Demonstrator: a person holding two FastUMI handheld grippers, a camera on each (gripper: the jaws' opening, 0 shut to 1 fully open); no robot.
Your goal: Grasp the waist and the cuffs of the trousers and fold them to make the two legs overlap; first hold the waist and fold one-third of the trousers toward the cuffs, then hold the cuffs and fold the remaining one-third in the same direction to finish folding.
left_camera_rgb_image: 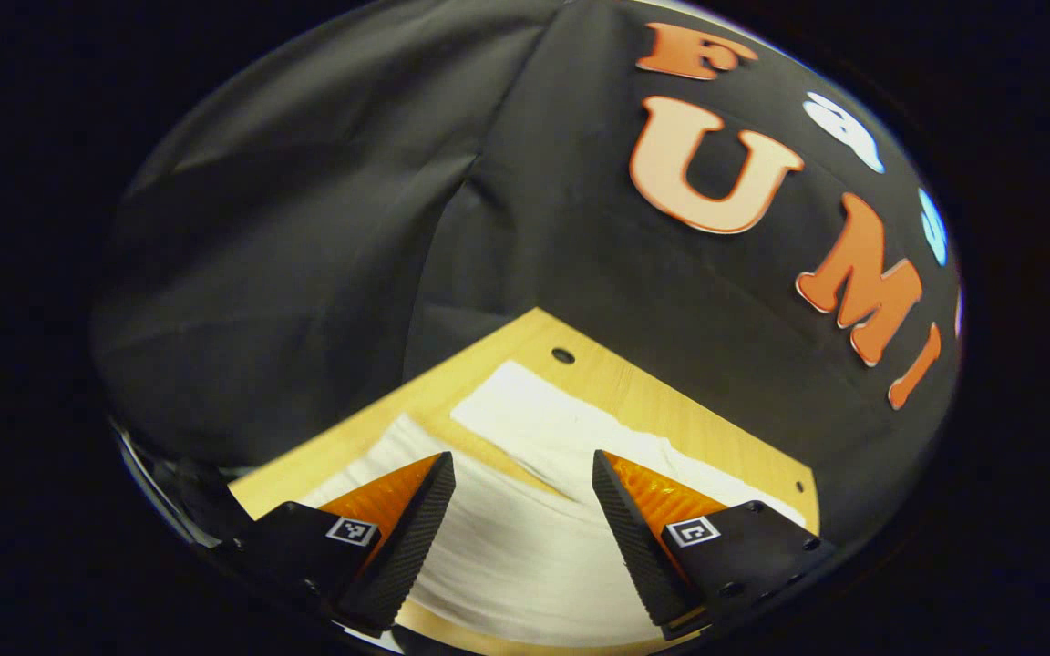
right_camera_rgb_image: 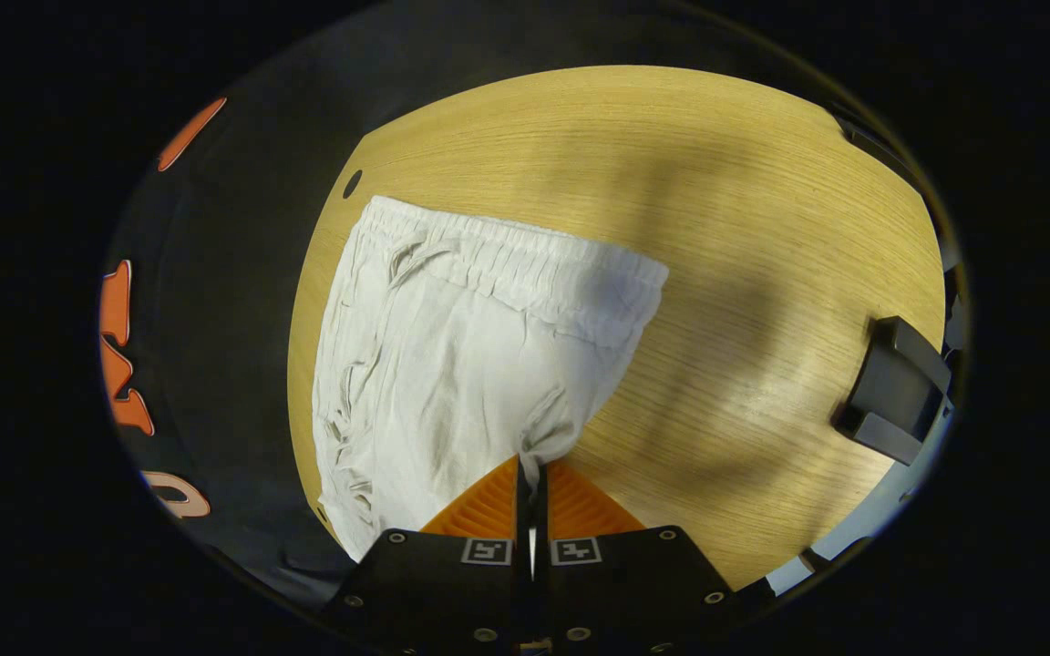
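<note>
White trousers [right_camera_rgb_image: 452, 355] lie on the wooden table [right_camera_rgb_image: 762, 228], their elastic waistband with a drawstring at the far end in the right gripper view. My right gripper [right_camera_rgb_image: 530, 469] is shut on a pinched fold of the trousers' fabric at its near edge. In the left gripper view the trousers [left_camera_rgb_image: 525, 538] spread under and beyond my left gripper [left_camera_rgb_image: 523, 483], which hovers open above the cloth with nothing between its fingers. A folded layer of the cloth reaches toward the table's far corner.
A dark bracket-like object [right_camera_rgb_image: 899, 392] sits at the table's right edge in the right gripper view. Small holes mark the tabletop [left_camera_rgb_image: 563, 355]. Black cloth wall stands close behind the table's far edges; bare wood stretches right of the trousers.
</note>
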